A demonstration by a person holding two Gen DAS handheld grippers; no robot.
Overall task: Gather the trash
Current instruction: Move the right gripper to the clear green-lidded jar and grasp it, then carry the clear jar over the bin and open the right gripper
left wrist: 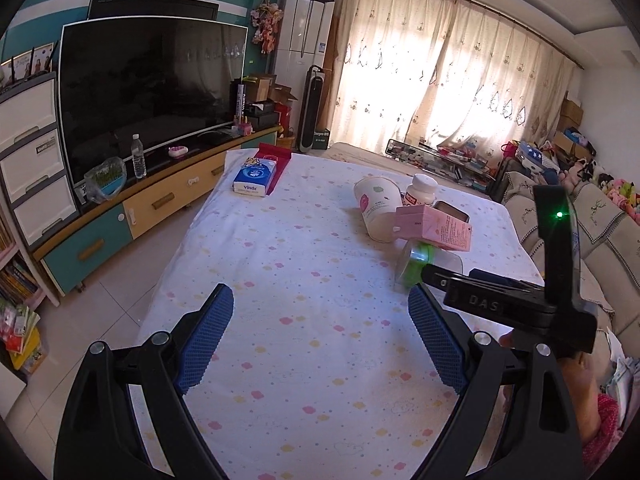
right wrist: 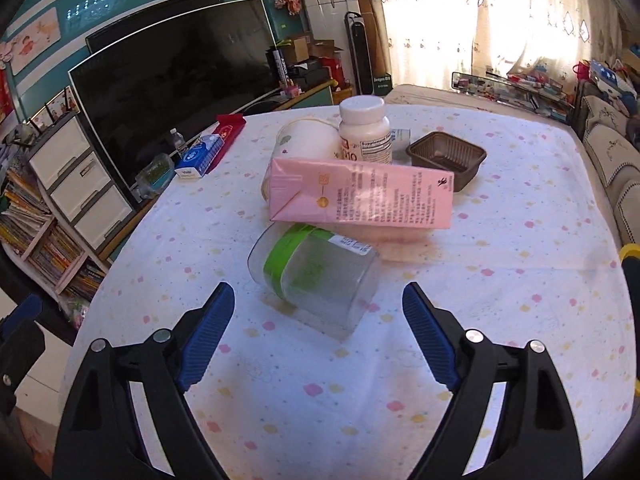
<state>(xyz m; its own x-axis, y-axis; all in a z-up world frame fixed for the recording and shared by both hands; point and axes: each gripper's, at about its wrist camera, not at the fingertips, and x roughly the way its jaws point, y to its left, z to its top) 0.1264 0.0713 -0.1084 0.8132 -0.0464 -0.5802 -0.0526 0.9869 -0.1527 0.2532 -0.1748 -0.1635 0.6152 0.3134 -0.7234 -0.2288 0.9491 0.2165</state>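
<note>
Trash lies in a cluster on the dotted tablecloth [right wrist: 500, 320]. A clear plastic cup with a green band [right wrist: 316, 280] lies on its side, just ahead of my right gripper [right wrist: 318, 316], which is open and empty. Behind the cup lie a pink carton [right wrist: 360, 196], a tipped white paper cup [right wrist: 304, 144], a white pill bottle [right wrist: 366, 132] and a brown plastic tray [right wrist: 446, 156]. In the left wrist view my left gripper [left wrist: 320, 320] is open over bare cloth, with the pink carton [left wrist: 436, 226], the paper cup [left wrist: 378, 208] and the clear cup [left wrist: 416, 260] ahead to its right.
A blue tissue pack [left wrist: 256, 178] and a red packet [left wrist: 276, 160] sit at the table's far left corner. A large TV [left wrist: 152, 92] on a low cabinet [left wrist: 160, 200] stands left. A sofa [left wrist: 592, 232] runs along the right. The right gripper's body [left wrist: 520, 300] crosses the left wrist view.
</note>
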